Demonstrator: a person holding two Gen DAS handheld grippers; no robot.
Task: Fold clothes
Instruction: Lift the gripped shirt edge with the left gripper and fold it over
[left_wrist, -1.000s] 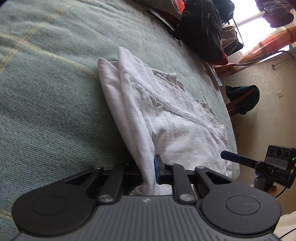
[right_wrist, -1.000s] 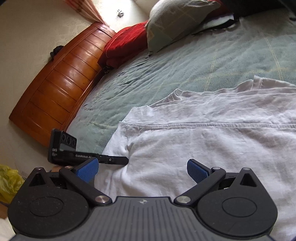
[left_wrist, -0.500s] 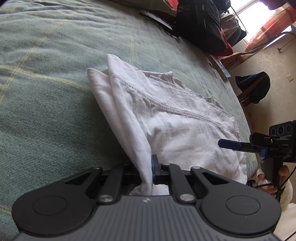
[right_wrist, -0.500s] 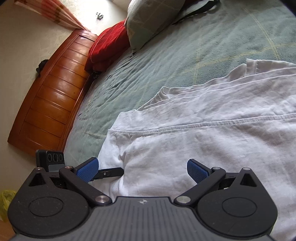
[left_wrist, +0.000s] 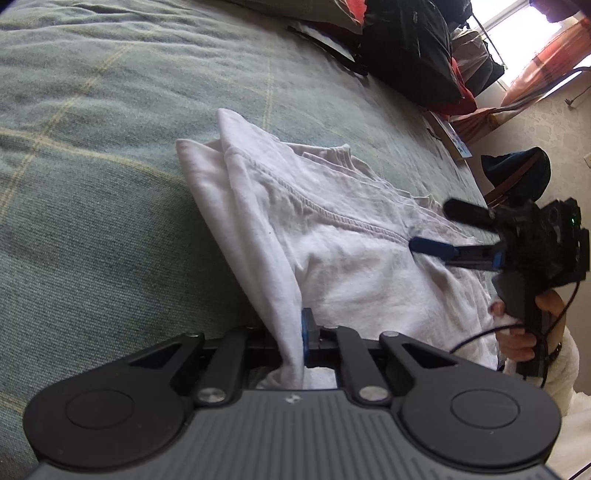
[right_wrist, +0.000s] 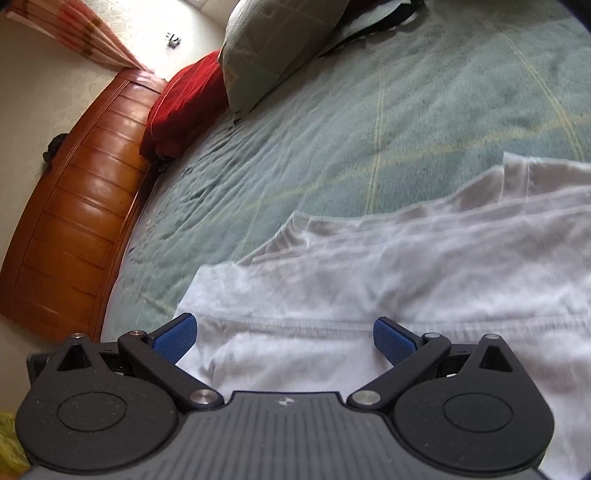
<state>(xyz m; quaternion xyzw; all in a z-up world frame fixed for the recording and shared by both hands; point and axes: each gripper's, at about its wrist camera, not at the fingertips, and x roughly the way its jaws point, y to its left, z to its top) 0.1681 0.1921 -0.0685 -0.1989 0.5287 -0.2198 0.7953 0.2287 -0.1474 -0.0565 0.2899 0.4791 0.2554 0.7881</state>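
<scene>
Lying on the green checked bedspread (left_wrist: 110, 206), the soft, limp white cotton garment (left_wrist: 332, 266) is pinched by the left gripper (left_wrist: 301, 343); the right gripper (right_wrist: 282, 334), jaws spread, should take its stitched hem.

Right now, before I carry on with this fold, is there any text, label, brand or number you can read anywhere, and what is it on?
No readable text in either view.
left gripper body: small embossed emblem, no letters.
right gripper body: same emblem, no letters.
white garment: no print or tag showing.
Papers at the bed's far edge: too small to read.
</scene>
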